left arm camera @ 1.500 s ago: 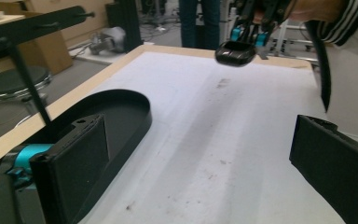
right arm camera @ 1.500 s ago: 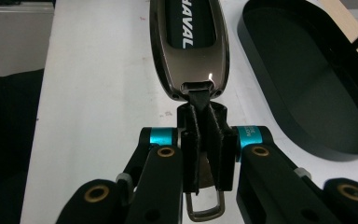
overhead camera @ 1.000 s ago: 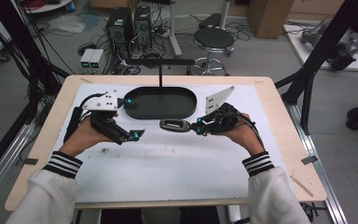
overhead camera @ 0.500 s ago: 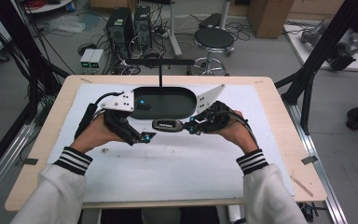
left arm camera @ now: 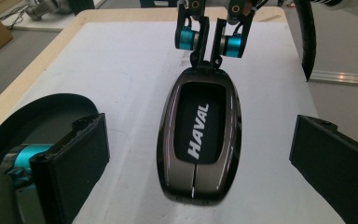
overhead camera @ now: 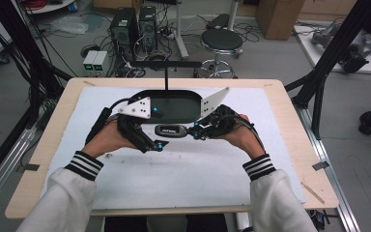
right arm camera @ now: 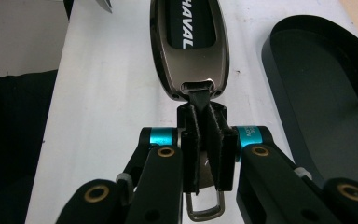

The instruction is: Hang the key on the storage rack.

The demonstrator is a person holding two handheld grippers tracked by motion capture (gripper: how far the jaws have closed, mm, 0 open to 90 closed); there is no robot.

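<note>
Right gripper [right arm camera: 204,154] fingers pinch the metal tab of the HAVAL key fob [left arm camera: 199,140] flat on the table [overhead camera: 183,174] to steady it, left gripper [left arm camera: 199,154] fingers wide astride its free end.

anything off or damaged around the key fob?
Nothing stands out. The HAVAL key fob lies flat and intact on the white mat, right gripper clamped on its strap end, left gripper open around it.

Key fob [overhead camera: 170,130] on counter [overhead camera: 183,169], just before tray [overhead camera: 171,104]; left gripper [overhead camera: 158,144] at its left, right gripper [overhead camera: 196,133] at its right.
</note>
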